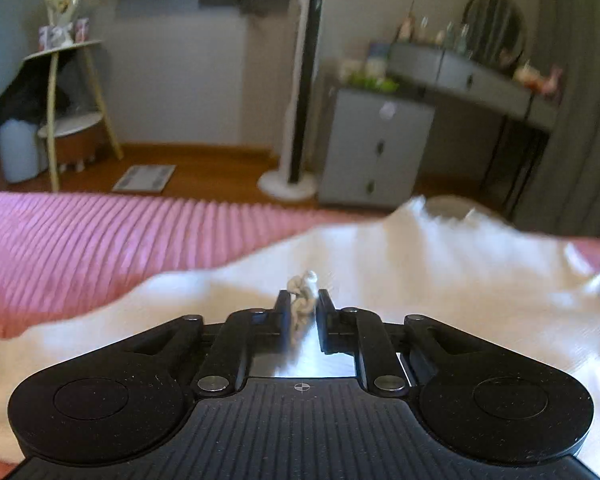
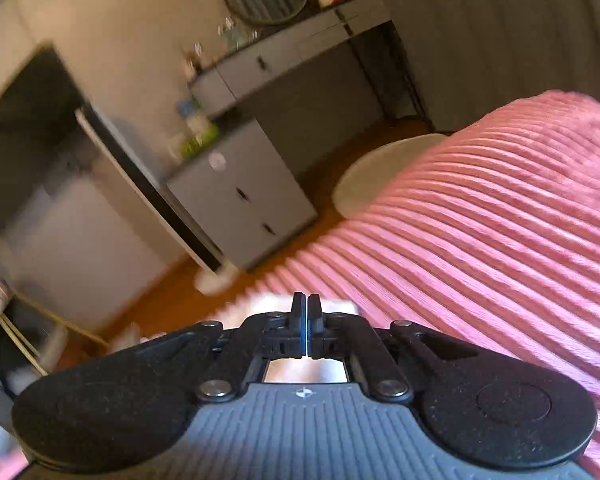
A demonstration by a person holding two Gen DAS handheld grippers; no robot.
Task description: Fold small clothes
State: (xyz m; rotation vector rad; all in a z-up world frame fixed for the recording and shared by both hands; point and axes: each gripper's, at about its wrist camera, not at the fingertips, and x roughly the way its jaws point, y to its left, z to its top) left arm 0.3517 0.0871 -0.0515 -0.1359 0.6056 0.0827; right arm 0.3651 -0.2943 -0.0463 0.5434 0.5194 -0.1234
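The left gripper's [image 1: 303, 307] fingers pinch a bunched fold of the soft, light white garment [image 1: 380, 280], best gripped at its edges; the right gripper's [image 2: 305, 312] fingers are pressed together at 6 o'clock over the bed [image 2: 480, 220].

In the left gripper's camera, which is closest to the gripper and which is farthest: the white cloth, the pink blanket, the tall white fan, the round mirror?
1. White cloth: bunched between the left gripper's jaws.
2. Pink blanket: on the bed, spreading left under the cloth.
3. Tall white fan: on the floor past the bed, centre.
4. Round mirror: upper right, against the far wall.

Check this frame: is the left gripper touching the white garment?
Touching. The left wrist view shows the left gripper pinching a bunched fold of the white garment between its fingers.
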